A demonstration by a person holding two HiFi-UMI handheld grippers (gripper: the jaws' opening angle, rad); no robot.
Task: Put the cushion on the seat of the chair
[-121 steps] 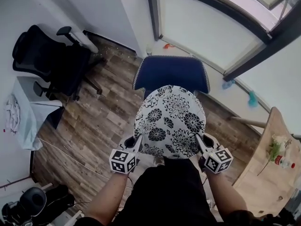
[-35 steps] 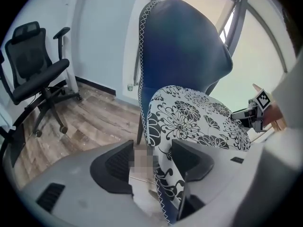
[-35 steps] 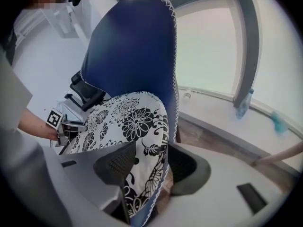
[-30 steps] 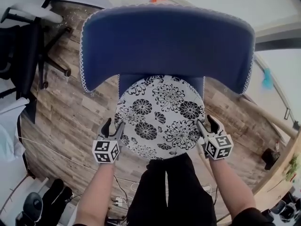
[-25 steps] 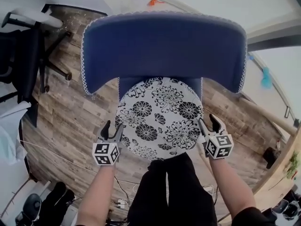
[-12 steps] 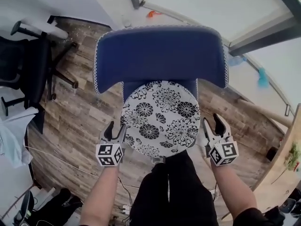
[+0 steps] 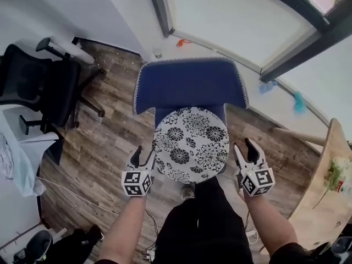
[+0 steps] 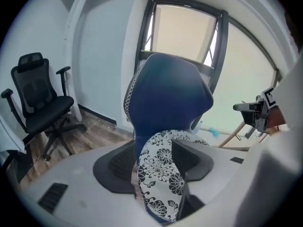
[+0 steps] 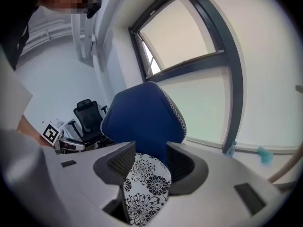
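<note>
Cushion (image 7: 191, 143) lies flat on chair (image 7: 190, 84) seat, against backrest; placing looks done. L gripper (image 7: 143, 155): jaws spread, holding nothing, cushion edge just ahead-right of it. R gripper (image 7: 245, 147): jaws spread, empty, cushion to its left, apart. Nothing left exc. maybe straightening.

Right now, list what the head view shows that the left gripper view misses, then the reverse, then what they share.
Head view only: the wooden tabletop at right, the white cloth at left, and the left claw seen from above, beside the cushion. Left gripper view only: that claw's inner jaw faces, standing apart, with the cushion's edge seen between them. Both: the floral cushion lying on the seat of the blue chair, the black office chair and the right claw.
</note>
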